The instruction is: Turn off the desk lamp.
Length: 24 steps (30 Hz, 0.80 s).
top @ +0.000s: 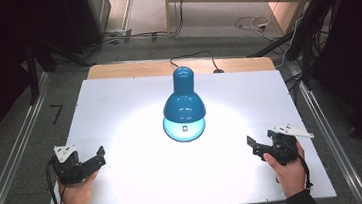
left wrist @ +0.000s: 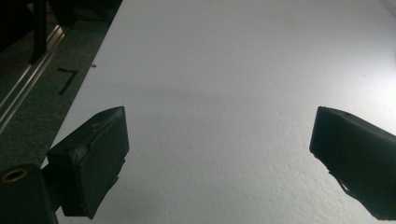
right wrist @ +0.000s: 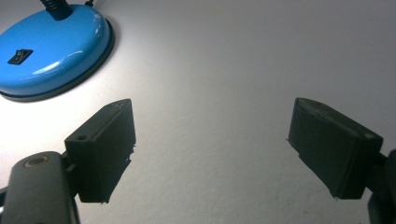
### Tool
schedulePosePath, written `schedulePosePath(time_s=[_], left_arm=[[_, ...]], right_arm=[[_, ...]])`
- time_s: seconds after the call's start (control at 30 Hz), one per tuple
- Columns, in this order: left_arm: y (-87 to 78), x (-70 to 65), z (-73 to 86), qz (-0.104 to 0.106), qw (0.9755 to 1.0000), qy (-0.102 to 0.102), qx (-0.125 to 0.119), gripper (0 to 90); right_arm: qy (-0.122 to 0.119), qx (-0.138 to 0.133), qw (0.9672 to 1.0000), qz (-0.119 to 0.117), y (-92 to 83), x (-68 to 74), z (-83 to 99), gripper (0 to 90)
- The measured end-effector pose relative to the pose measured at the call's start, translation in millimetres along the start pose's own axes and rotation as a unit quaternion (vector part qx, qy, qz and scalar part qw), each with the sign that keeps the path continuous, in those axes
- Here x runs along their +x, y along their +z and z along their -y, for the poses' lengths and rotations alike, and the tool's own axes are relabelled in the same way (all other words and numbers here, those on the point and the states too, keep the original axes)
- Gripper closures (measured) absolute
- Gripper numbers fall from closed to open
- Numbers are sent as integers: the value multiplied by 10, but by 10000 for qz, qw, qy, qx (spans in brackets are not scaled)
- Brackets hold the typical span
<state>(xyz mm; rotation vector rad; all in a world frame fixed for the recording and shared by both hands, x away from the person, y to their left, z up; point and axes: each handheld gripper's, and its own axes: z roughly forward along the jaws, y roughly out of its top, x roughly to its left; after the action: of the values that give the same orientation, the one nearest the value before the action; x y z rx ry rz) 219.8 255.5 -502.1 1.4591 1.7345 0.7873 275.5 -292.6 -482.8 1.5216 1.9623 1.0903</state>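
We hold the left gripper (top: 94, 160) near the table's (top: 128, 197) near-left corner and the right gripper (top: 256, 145) near its near-right edge, both with jaws spread wide and nothing between them. The blue lamp (top: 183, 101) stands lit at the middle of the table, well apart from either gripper; its round base (right wrist: 51, 49) with a small switch (right wrist: 19, 56) lies ahead of our right jaws. Nothing has been handled as far as we can judge, so any work on the lamp is still to come.

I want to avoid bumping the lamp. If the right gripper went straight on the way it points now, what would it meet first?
Probably nothing but bare white table. The right gripper stands open, and the blue lamp base lies left of its line, so it should pass beside it, though depth is hard to judge.
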Motion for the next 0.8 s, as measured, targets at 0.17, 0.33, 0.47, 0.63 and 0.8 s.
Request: schedulePosePath(time_s=[0.17,0.33,0.47,0.63,0.8], left_arm=[[-2,0,1,-2,10000,-11,1,54],[-9,5,-1,-10,10000,-16,-28,54],[-8,1,0,2,10000,-14,-23,54],[-6,5,0,5,10000,-25,-11,54],[-8,2,-1,3,10000,-14,-12,54]], right_arm=[[-164,-57,9998,-8,30,94,-30,135],[-191,-51,9998,-68,84,155,-51,137],[-261,-27,9996,-124,146,225,-56,149],[-386,-61,9991,-183,191,320,-73,169],[-434,-87,9987,-259,228,400,-90,186]])
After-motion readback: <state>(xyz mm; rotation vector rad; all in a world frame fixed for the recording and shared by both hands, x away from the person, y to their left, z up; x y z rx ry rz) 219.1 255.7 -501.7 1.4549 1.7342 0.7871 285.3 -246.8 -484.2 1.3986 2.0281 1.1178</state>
